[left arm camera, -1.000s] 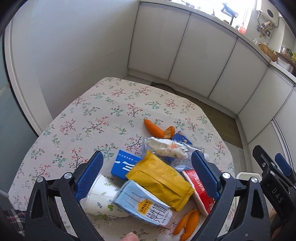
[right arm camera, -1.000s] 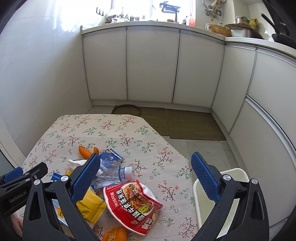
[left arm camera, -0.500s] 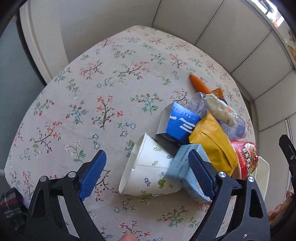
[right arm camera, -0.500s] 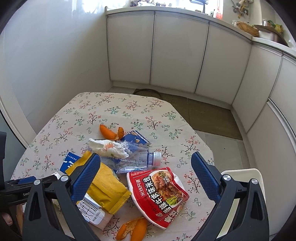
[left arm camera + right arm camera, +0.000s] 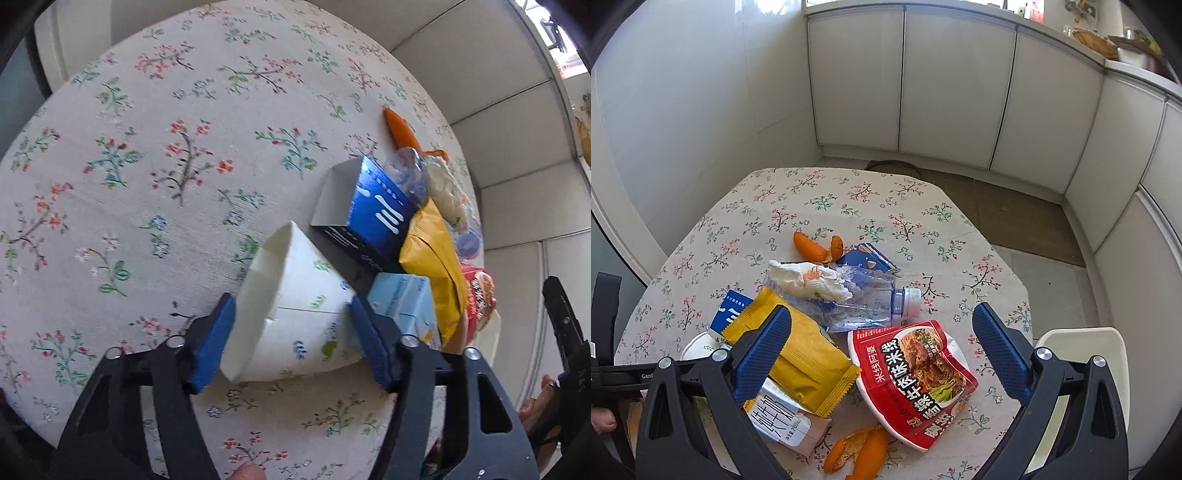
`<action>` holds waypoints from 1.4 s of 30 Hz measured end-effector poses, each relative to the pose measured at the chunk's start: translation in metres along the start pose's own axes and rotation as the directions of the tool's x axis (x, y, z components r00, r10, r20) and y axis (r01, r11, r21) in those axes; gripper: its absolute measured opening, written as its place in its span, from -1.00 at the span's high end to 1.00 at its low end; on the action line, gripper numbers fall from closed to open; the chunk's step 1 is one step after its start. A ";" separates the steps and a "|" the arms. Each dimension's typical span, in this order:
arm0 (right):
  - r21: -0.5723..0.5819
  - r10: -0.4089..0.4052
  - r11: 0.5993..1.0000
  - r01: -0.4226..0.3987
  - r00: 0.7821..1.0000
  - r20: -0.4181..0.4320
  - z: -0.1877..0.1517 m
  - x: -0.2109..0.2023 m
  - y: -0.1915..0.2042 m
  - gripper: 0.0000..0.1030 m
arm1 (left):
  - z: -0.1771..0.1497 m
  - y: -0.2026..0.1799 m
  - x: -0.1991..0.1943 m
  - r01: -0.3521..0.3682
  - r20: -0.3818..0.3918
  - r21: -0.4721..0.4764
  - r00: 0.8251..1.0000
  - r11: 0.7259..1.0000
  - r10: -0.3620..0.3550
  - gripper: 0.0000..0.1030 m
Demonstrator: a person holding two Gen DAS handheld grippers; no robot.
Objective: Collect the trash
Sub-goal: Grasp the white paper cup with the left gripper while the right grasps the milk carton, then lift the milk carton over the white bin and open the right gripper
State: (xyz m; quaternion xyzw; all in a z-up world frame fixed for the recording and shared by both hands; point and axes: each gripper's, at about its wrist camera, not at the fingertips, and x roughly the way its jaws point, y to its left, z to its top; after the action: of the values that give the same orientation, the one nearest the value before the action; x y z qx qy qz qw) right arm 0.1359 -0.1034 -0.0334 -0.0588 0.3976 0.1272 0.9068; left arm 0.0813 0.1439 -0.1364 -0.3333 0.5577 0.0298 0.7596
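Clamping a paper cup (image 5: 295, 314) lying on its side, the left gripper (image 5: 291, 343) has one blue pad on the cup's open rim and the other on its wall near the base; the cup rests on the floral tablecloth (image 5: 147, 166) at the left edge of the trash pile. To its right lie a blue box (image 5: 373, 218), touching the cup, then a pale blue carton (image 5: 406, 299), a yellow pouch (image 5: 432, 251) and a red packet (image 5: 480, 299). The right gripper (image 5: 882, 358) hovers above the pile with its jaws wide apart, holding nothing. Below it lie the yellow pouch (image 5: 798, 350), a crushed bottle (image 5: 860, 299), the red packet (image 5: 912, 376) and orange peel (image 5: 857, 450); a white bin (image 5: 1082, 354) stands beside the table at far right. Risk: the thin cup wall may buckle under the pads, so the cup slips out on lifting. The carton beside the right pad may be dragged along.
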 end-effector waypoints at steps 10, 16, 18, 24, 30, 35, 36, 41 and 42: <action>-0.132 0.233 0.962 -0.241 0.970 -0.071 -0.007 0.004 0.025 -0.86 | -0.003 -0.025 -0.030 0.073 0.067 0.103 0.995 0.992 -0.081 0.94; -0.468 0.287 0.816 -0.338 0.941 -0.178 -0.037 0.009 0.091 -0.86 | 0.007 -0.020 -0.067 0.024 0.190 0.105 0.981 0.994 -0.044 0.94; -0.529 0.287 0.763 -0.372 0.928 -0.240 -0.049 0.015 0.108 -0.85 | 0.009 -0.017 -0.077 0.019 0.220 0.102 0.975 0.995 -0.041 0.94; -0.619 0.221 0.671 -0.408 0.907 -0.359 -0.076 0.042 0.133 -0.84 | 0.012 -0.009 -0.090 0.026 0.246 0.089 0.968 0.996 -0.047 0.94; -0.587 0.182 0.684 -0.433 0.881 -0.438 -0.085 0.077 0.137 -0.57 | 0.012 -0.004 -0.087 0.026 0.239 0.074 0.970 0.997 -0.043 0.94; -0.470 0.283 0.729 -0.498 0.844 -0.457 -0.069 0.077 0.126 -0.10 | 0.012 -0.004 -0.089 0.032 0.249 0.076 0.967 0.997 -0.050 0.94; -0.456 0.301 0.731 -0.507 0.840 -0.452 -0.066 0.075 0.125 -0.10 | 0.012 -0.004 -0.090 0.033 0.253 0.076 0.966 0.997 -0.051 0.94; -0.431 0.355 0.756 -0.493 0.862 -0.363 -0.045 0.043 0.124 -0.09 | 0.012 -0.013 -0.098 0.039 0.285 0.094 0.956 0.995 -0.064 0.94; -0.425 0.361 0.765 -0.484 0.868 -0.340 -0.040 0.037 0.123 -0.09 | 0.012 -0.016 -0.100 0.037 0.295 0.099 0.953 0.994 -0.065 0.94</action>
State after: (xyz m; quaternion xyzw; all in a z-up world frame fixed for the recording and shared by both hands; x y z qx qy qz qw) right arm 0.0975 0.0131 -0.0882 -0.2130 0.4595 0.4195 0.7533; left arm 0.0603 0.1712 -0.0400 -0.3037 0.4288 0.0342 0.8501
